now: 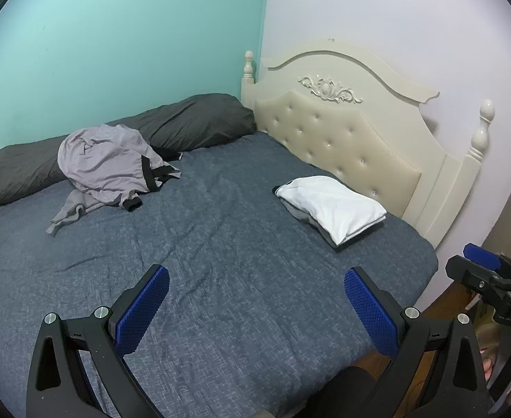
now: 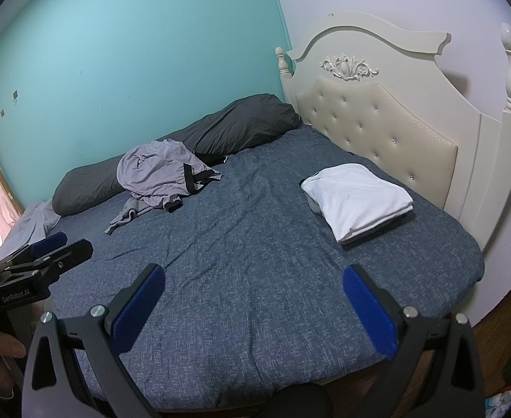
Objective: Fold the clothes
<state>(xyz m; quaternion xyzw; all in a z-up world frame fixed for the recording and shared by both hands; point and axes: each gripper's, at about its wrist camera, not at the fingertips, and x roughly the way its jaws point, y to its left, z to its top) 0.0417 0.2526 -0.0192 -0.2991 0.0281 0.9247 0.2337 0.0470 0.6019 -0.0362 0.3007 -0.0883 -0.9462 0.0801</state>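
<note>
Presently both my tongs, left (image 1: 255, 308) and right (image 2: 253, 308), hang apart, empty, over the bed (image 1: 241, 278), clear of the heap (image 1: 109, 165) awaiting folding and the stack (image 1: 332, 209) parked aside.

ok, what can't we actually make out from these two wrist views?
- Folded stack: how many garments lie under the white top piece; it covers them, both views.
- Crumpled grey pile: garment count and type; folds hide it.
- Right gripper: cut off by the left view's edge, jaw state unclear there.

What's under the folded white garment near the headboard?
Under the folded white garment lies a grey folded piece, with a dark edge showing beneath. How many pieces the stack holds is hidden. All of it rests on the blue bedspread.
</note>
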